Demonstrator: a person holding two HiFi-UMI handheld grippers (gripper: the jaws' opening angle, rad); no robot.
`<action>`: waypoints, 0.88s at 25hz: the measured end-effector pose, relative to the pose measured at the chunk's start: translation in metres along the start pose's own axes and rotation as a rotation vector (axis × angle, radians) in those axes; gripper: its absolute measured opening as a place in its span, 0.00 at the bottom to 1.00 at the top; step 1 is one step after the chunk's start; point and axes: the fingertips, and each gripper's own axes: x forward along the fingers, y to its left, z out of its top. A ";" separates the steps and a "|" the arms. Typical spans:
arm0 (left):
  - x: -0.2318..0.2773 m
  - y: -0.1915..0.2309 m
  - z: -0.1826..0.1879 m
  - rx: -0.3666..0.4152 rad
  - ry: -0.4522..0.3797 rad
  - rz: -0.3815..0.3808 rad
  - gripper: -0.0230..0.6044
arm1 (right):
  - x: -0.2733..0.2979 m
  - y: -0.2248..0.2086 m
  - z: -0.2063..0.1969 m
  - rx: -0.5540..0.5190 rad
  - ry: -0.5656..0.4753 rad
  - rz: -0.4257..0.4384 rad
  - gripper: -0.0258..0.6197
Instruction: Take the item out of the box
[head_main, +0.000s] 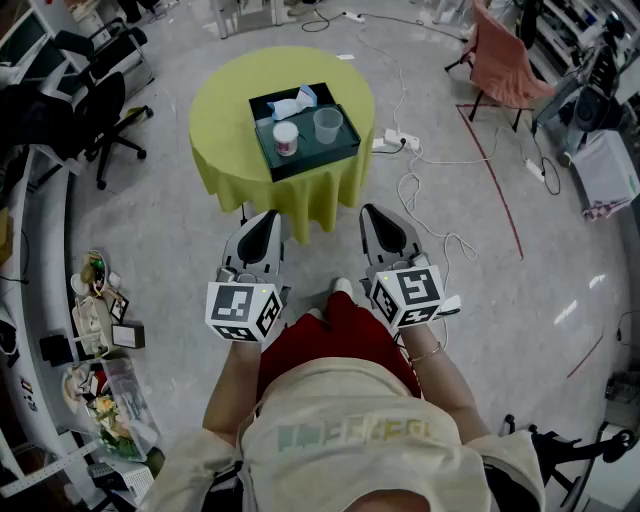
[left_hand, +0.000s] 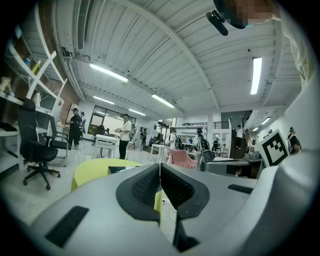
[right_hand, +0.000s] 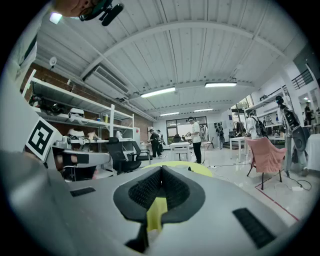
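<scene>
Dark-green box (head_main: 316, 160) on yellow round table (head_main: 228, 112) lies straight ahead, well apart. It holds a clear cup (head_main: 327, 124) and a white jar (head_main: 286, 137). Left gripper (head_main: 268, 214) and right gripper (head_main: 372, 210) both have jaws together and empty. Left looks slightly nearer.

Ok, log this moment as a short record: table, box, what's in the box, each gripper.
table: round table under a yellow-green cloth
box: dark open box, lying on the table
contents: white cup with red marking; clear cup; crumpled white-and-blue packet
left gripper: jaws together, empty, held short of the table
right gripper: jaws together, empty, held short of the table
progress: nothing taken out yet
</scene>
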 end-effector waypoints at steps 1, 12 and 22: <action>0.000 0.000 0.001 0.000 0.001 -0.001 0.08 | -0.001 -0.001 0.001 0.003 -0.003 -0.003 0.09; -0.003 0.008 0.009 0.026 0.000 0.016 0.08 | -0.002 -0.012 0.012 0.031 -0.024 -0.020 0.10; -0.007 0.020 0.005 0.016 -0.002 0.017 0.08 | 0.004 -0.018 0.008 0.024 0.004 -0.065 0.10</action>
